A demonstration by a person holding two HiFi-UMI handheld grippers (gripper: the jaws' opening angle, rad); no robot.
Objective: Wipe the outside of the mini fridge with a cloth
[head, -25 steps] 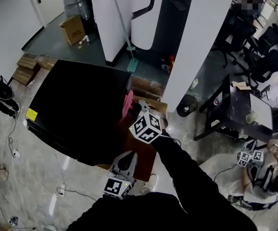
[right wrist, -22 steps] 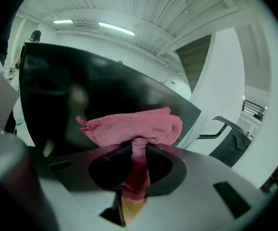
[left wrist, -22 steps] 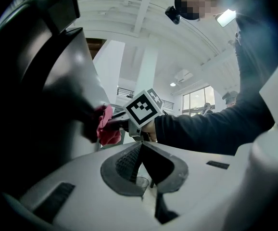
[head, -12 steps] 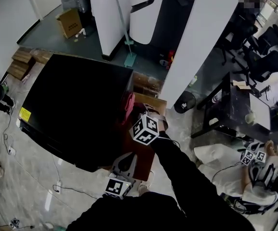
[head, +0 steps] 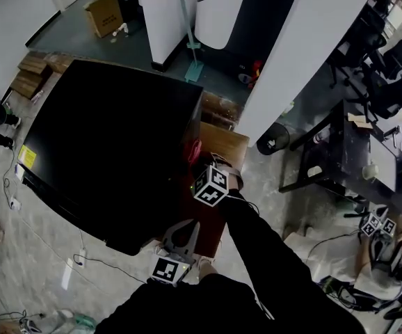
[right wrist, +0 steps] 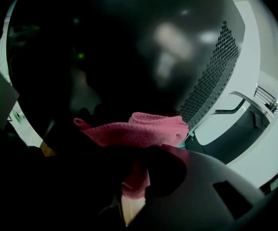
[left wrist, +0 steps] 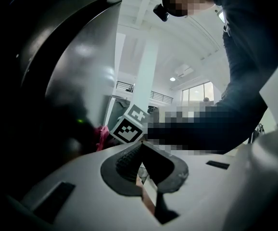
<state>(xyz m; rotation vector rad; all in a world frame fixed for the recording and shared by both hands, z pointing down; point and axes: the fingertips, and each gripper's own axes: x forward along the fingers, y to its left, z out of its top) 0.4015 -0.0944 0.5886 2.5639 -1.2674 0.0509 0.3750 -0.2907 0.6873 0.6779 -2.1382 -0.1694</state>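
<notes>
Right gripper (right wrist: 134, 179) — one, jaws clamped on one pink cloth (right wrist: 138, 129); the cloth is bunched ahead of the tips, against the glossy black side of the mini fridge (head: 110, 145), at its right edge in the head view. Left gripper (left wrist: 141, 170) — one, jaws together with nothing between them, held low near the fridge's nearest corner, apart from the cloth. Mini fridge: one, with one yellow label (head: 26, 156). Beyond: one cardboard box (head: 105, 14), two white pillars (head: 295, 47)
</notes>
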